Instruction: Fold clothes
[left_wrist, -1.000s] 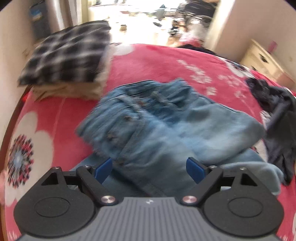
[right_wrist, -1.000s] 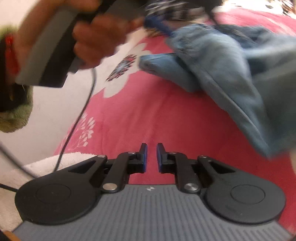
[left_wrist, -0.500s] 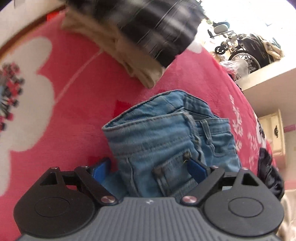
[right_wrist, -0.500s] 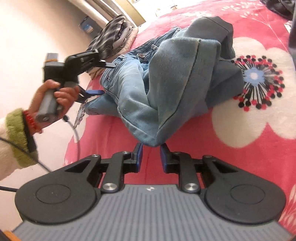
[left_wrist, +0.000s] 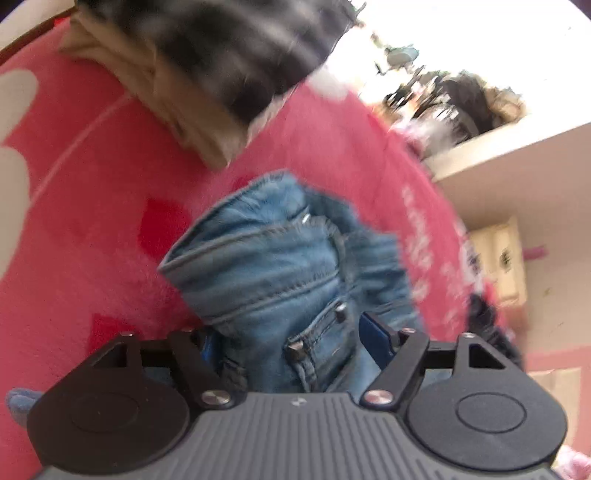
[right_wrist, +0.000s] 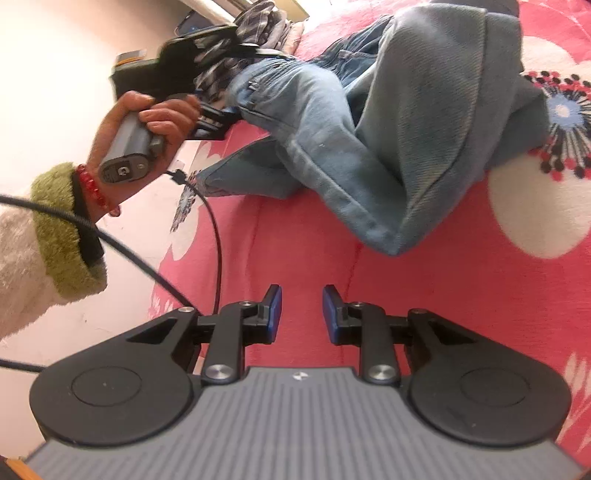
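Light blue jeans (left_wrist: 273, 266) lie bunched on the pink flowered blanket (left_wrist: 92, 221). In the left wrist view my left gripper (left_wrist: 291, 339) straddles their waistband by the rivets and pocket. Its jaws are closing with the denim between the pads, and I see no firm press. The right wrist view shows the jeans (right_wrist: 388, 122) with a folded leg end nearest me. There a hand (right_wrist: 147, 122) holds the left gripper (right_wrist: 218, 122) at the waistband. My right gripper (right_wrist: 302, 314) hovers over bare blanket (right_wrist: 443, 295) short of the leg, jaws slightly apart and empty.
A folded stack topped by a black-and-white plaid garment (left_wrist: 221, 55) sits beyond the jeans. A dark garment (left_wrist: 487, 325) lies at the right, with a cream cabinet (left_wrist: 498, 258) behind it. A black cable (right_wrist: 218, 240) trails from the left gripper beside the wall.
My left gripper rolled, dropped onto the jeans' waistband, and its jaws narrowed. My right gripper's jaws parted a little and it drew back from the folded leg end.
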